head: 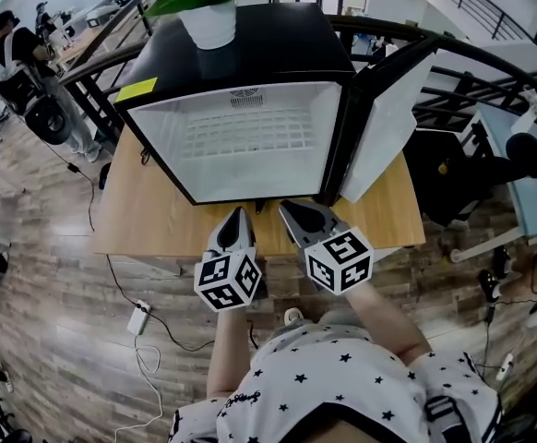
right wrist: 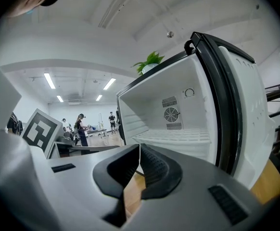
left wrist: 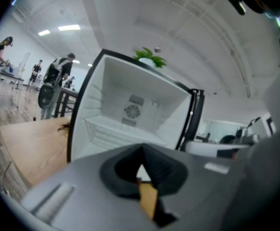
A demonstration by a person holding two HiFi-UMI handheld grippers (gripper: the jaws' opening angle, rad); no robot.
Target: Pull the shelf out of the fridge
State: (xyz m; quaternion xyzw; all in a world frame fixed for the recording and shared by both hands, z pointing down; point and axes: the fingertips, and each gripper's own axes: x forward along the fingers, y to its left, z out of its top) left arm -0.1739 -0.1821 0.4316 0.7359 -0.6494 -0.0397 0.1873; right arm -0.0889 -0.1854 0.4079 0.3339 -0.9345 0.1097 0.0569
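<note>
Holding left gripper (head: 241,212) shut, empty, over the table (head: 149,215) before the open fridge (head: 278,58); white shelf (head: 248,135) seated inside, mid-height; right gripper (head: 285,208) likewise closed on nothing, near the door (head: 388,127)

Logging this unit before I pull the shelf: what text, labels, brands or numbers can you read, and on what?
No text is readable.
Yellow sticker on the fridge top: too blurred to read.
Print on the person's shirt: too small to read.
Left marker cube, right marker cube: square patterns only, no words.
</note>
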